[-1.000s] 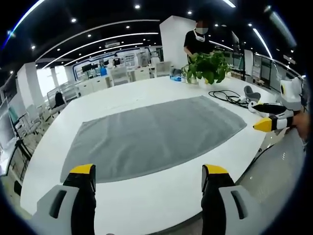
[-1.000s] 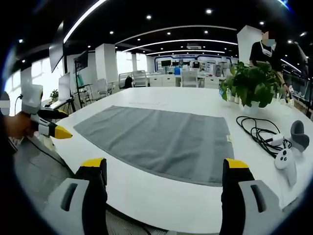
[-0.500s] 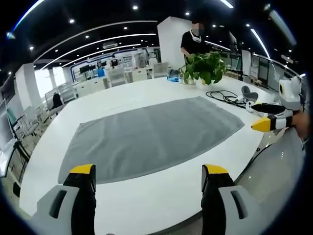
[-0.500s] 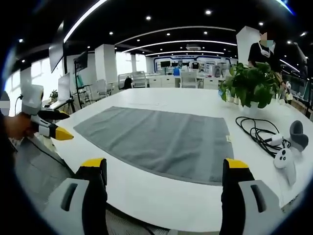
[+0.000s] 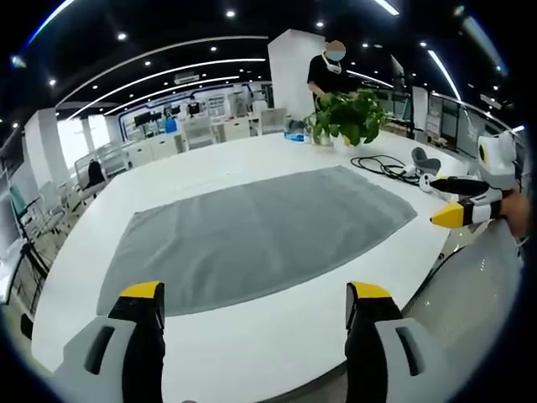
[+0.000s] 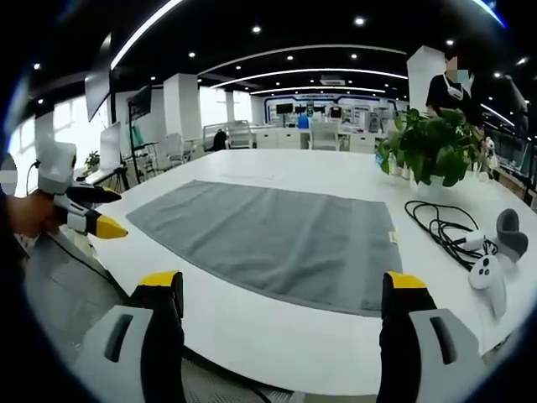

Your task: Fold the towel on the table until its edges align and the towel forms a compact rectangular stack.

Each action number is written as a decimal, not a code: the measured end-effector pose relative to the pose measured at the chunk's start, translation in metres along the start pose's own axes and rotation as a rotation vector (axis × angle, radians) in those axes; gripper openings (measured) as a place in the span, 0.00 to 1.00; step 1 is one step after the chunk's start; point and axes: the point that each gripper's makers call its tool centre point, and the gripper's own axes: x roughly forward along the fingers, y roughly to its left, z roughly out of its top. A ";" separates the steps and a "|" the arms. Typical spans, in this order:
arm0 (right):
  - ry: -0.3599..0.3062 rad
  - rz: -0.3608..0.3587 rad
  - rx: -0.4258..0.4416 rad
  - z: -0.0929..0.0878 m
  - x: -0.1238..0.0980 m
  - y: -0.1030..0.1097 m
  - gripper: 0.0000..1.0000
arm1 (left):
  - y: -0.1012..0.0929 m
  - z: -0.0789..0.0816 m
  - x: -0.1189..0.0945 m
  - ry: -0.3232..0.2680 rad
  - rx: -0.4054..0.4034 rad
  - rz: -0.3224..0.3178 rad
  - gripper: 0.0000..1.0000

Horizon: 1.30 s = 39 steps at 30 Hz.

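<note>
- A white table [image 5: 252, 336] stands in a bright office.
- The grey towel [image 5: 252, 231] lies flat, just ahead of both grippers' jaws.
- Left gripper [image 5: 252, 306]: jaws released, holding nothing.
- Right gripper [image 6: 281, 298]: jaws released too.

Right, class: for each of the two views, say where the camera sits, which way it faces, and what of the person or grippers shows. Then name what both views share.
Left gripper view: rides the left gripper at the table's near edge, facing across the gray towel toward the plant; the right gripper enters from the right.
Right gripper view: rides the right gripper, facing the towel from its other end; the left gripper and holding hand enter from the left.
Shared: towel, plant, black cable, white table.
</note>
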 end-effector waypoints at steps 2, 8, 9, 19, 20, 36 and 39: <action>0.001 -0.001 -0.001 0.000 0.000 0.000 0.99 | 0.000 0.000 0.000 -0.002 0.001 -0.004 0.91; 0.009 -0.012 -0.002 0.000 0.000 0.000 0.99 | -0.002 -0.002 0.002 -0.001 0.004 -0.023 0.91; 0.012 -0.013 -0.003 0.000 0.000 0.000 0.99 | -0.003 -0.002 0.002 0.001 0.004 -0.026 0.91; 0.023 -0.008 -0.005 0.009 -0.002 -0.004 0.99 | -0.015 0.005 -0.002 0.001 0.057 -0.086 0.91; 0.028 -0.010 0.012 0.009 -0.003 -0.005 0.99 | -0.017 0.007 -0.003 0.000 0.064 -0.091 0.90; 0.040 -0.029 -0.011 0.032 -0.013 -0.034 0.99 | -0.041 0.034 -0.002 -0.034 0.084 -0.172 0.90; 0.045 -0.006 -0.036 0.034 -0.012 -0.037 0.99 | -0.045 0.036 -0.002 -0.037 0.096 -0.164 0.90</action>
